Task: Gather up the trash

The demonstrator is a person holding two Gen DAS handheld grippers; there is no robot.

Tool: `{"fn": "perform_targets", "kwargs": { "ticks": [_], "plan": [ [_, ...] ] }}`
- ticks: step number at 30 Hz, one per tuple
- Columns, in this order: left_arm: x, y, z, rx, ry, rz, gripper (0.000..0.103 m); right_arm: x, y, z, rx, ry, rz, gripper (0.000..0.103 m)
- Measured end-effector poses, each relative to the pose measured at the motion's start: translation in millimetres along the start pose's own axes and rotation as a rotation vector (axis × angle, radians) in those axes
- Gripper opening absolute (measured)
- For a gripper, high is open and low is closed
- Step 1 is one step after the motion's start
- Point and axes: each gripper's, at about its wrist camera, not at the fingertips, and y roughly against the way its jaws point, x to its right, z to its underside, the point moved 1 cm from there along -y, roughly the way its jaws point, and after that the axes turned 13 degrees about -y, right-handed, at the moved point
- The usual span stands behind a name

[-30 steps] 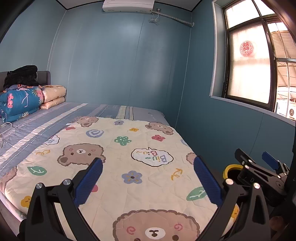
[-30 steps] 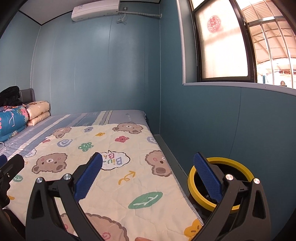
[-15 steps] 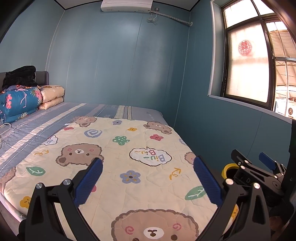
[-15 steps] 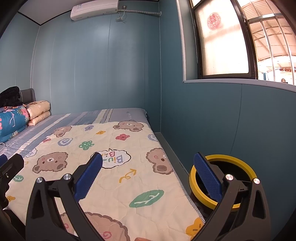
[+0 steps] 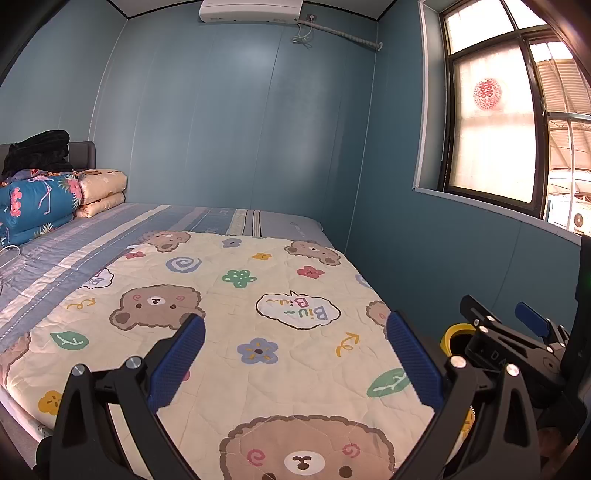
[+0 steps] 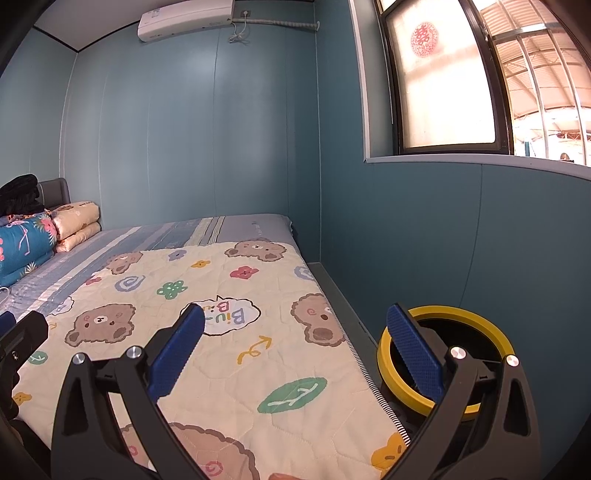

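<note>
Hovering over the foot of the bed, the left gripper has its blue-padded fingers spread wide with nothing between them; below the gap lies the cream quilt printed with bears, flowers and a "Biu Biu" speech bubble. The right gripper is likewise spread wide and holds nothing, its left finger over the quilt and its right finger in front of the trash bin. That bin, black inside with a yellow rim, stands on the floor in the narrow gap between the bed's side and the blue wall, just below the window. From the left wrist view only a sliver of the bin's yellow rim shows, behind the black body of the right gripper. No trash item can be made out on the quilt or floor. Beyond the quilt a striped blue sheet covers the mattress. At the headboard end sit folded bedding, a floral blue bundle and a peach one, with dark clothing piled on top. An air conditioner hangs high on the far wall.
</note>
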Motion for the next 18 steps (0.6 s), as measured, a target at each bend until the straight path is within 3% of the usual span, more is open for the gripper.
{"fn": "perform_targets", "kwargs": {
  "ticks": [18],
  "plan": [
    [1.0,-1.8,2.0,-0.006,0.000,0.012,0.095,-0.5,-1.0,1.1,-0.014,-0.004,0.005,0.095]
  ]
}}
